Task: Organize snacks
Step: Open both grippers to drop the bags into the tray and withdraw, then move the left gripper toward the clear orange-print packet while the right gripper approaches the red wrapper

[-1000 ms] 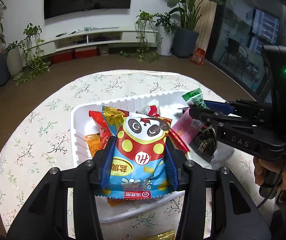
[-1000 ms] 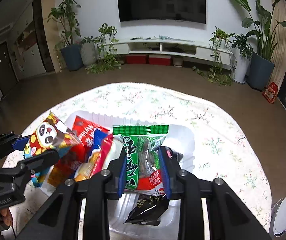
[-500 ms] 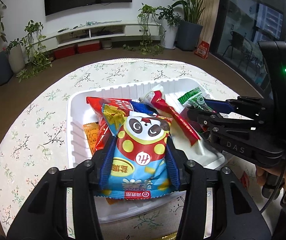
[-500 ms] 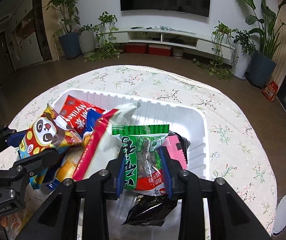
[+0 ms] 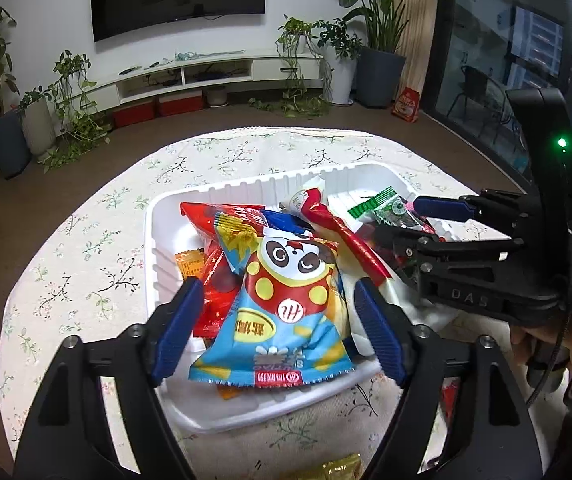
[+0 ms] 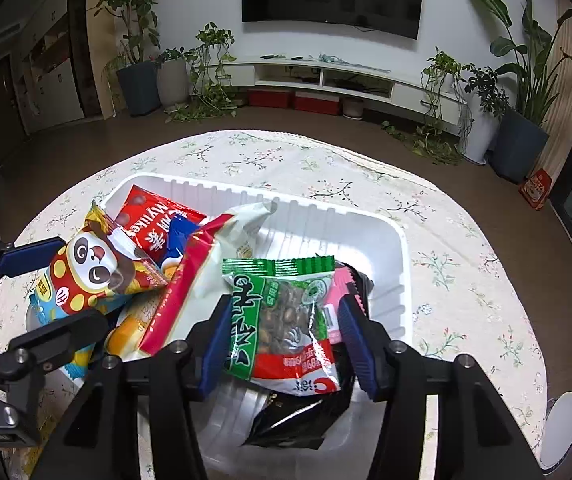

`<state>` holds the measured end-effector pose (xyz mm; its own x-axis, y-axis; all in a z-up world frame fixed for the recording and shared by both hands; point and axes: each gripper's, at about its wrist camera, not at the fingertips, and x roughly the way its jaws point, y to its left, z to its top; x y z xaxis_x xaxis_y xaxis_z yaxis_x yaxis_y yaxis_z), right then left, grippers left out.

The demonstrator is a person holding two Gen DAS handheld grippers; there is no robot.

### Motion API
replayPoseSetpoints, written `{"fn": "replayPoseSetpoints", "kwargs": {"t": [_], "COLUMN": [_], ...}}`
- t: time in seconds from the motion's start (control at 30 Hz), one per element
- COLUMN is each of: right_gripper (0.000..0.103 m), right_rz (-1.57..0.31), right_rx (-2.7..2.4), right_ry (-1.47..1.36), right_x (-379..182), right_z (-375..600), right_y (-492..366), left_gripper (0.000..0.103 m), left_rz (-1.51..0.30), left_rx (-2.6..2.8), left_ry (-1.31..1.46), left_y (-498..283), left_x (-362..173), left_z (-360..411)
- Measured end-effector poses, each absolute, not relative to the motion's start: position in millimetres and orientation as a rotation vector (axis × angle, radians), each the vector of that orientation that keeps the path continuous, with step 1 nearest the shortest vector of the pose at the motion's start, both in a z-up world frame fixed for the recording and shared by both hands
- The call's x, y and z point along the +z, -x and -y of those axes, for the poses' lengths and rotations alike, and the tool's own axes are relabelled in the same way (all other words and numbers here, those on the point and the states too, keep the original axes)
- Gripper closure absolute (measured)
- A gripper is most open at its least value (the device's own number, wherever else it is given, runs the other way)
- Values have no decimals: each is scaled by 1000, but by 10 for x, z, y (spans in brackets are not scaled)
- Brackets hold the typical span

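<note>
Left tongs [image 5: 276, 316] spread open, panda snack bag [image 5: 286, 304] lying loose between the blue pads, touching neither, atop other packets in the white tray [image 5: 246, 404]. On the floral worktop [image 5: 86, 248], tray near its middle. Right tongs [image 6: 286, 344] also open, green nut packet [image 6: 282, 316] between them, leaning nearer the left pad, above a black pouch [image 6: 297, 424] in the tray's right part.

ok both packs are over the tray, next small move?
Probably back both grippers straight out. The left gripper stands open around the panda snack bag, the right gripper open around the green nut packet, and both packs lie in the white tray.
</note>
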<state>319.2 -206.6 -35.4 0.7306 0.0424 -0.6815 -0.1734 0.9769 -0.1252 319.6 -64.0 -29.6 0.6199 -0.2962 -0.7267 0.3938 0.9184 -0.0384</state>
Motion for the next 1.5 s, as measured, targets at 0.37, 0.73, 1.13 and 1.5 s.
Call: {"fn": "replayPoseSetpoints", "kwargs": {"t": [0.37, 0.73, 1.13, 1.5], "right_gripper": [19, 11, 8, 8], "right_rz": [-655, -493, -349, -368], "right_rx": [162, 239, 196, 183], "right_ry": [125, 12, -77, -32], "right_x": [-16, 311, 248, 60], "right_z": [2218, 2348, 2602, 2544], "right_y": [-2842, -2029, -817, -299], "left_gripper": [0, 0, 0, 0], "left_rz": [-737, -592, -648, -702], "left_rx": [-379, -296, -266, -308], "left_ry": [-153, 36, 95, -47], "left_y": [-2694, -1607, -470, -271], "left_x": [43, 383, 186, -58], "left_z": [477, -288, -525, -3]}}
